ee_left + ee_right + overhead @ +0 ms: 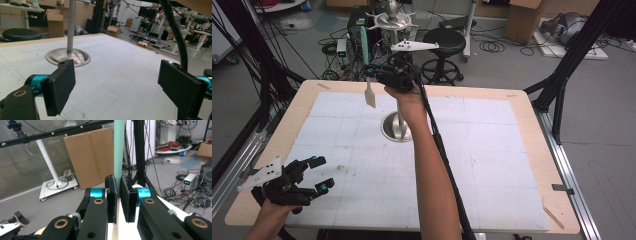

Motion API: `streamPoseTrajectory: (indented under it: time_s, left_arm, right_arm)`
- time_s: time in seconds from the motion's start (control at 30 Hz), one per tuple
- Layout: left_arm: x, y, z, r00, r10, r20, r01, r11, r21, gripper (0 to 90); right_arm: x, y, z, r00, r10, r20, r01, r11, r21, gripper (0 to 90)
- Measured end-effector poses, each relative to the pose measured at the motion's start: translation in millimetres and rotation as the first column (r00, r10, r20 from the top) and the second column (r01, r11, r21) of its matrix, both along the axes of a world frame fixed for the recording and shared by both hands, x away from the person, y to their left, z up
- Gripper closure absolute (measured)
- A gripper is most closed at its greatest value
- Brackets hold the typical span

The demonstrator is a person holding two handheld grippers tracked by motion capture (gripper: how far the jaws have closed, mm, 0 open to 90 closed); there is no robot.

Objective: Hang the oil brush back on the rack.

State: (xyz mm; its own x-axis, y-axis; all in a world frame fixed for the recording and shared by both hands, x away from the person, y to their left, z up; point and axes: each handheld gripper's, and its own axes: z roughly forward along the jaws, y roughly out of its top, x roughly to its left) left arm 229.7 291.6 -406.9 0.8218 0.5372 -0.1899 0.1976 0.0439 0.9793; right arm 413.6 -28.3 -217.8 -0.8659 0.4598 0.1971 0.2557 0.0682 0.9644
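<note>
**Rig and arms: appearance**

Left hand-held gripper point(314, 175): black linkage body, turquoise collars behind flat black rectangular pads point(60, 87), brass-coloured pivot bushings, white three-cornered plate on top. Right hand-held gripper point(118, 200): same black links, turquoise collars, brass bushings, ribbed black pads; pale three-cornered plate above; thick black cable point(443, 155) trailing along the forearm. Both forearms bare, no sleeves visible.

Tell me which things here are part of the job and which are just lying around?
In use: right tool clamping a mint-handled spatula; metal stand on the white mat; left tool, open, resting.

Lying about: black stool, cardboard box, floor cables.
</note>
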Motion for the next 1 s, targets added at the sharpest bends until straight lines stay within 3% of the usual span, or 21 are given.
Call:
streamPoseTrajectory:
  time_s: [0.43, 1.0]
  left_arm:
    - [-0.4, -1.8, -0.3, 1.0, -0.008, 0.004, 0.008, 0.9999, 0.008, 15.3]
    - [-0.8, -2.4, -0.5, 0.9998, -0.02, 0.006, 0.02, 0.9997, 0.014, 15.9]
  right_arm:
    - [0.9, -2.5, 1.1, 0.9985, -0.046, -0.031, 0.046, 0.9989, 0.011, 84.2]
    - [1.6, -3.4, 0.2, 0.9966, -0.066, -0.049, 0.068, 0.9975, 0.023, 84.2]
